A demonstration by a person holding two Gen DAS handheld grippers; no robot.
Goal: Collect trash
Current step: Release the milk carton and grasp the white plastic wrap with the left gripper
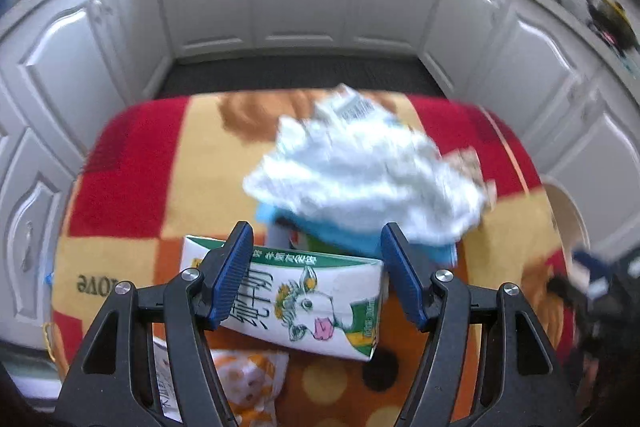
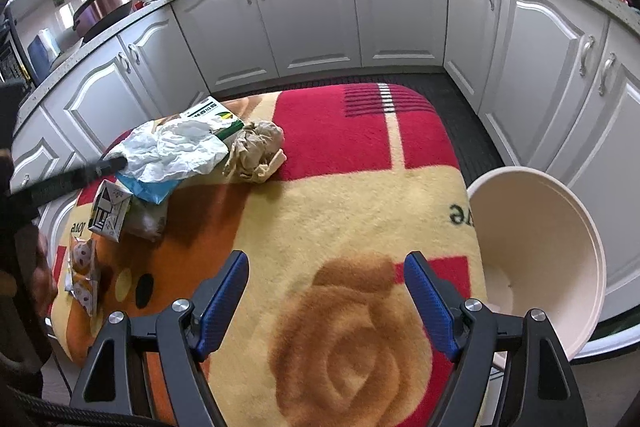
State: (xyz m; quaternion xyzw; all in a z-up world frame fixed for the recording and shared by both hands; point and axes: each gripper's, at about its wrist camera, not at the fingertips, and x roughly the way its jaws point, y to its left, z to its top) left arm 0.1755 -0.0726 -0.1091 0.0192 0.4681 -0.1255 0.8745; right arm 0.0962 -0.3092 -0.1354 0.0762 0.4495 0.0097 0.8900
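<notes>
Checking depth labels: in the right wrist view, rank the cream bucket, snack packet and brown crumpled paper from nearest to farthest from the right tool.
1. Cream bucket, just right of the right tool.
2. Snack packet, left edge.
3. Brown crumpled paper, far centre-left.

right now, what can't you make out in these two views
- Left wrist view: motion blur smears the crumpled white paper; its printed label can't be read.
- Left wrist view: the milk carton is partly covered by the left tongs; whether the pads touch it is unclear.
- Right wrist view: the cream bucket is cut off by the right tongs, hiding its bottom.
</notes>
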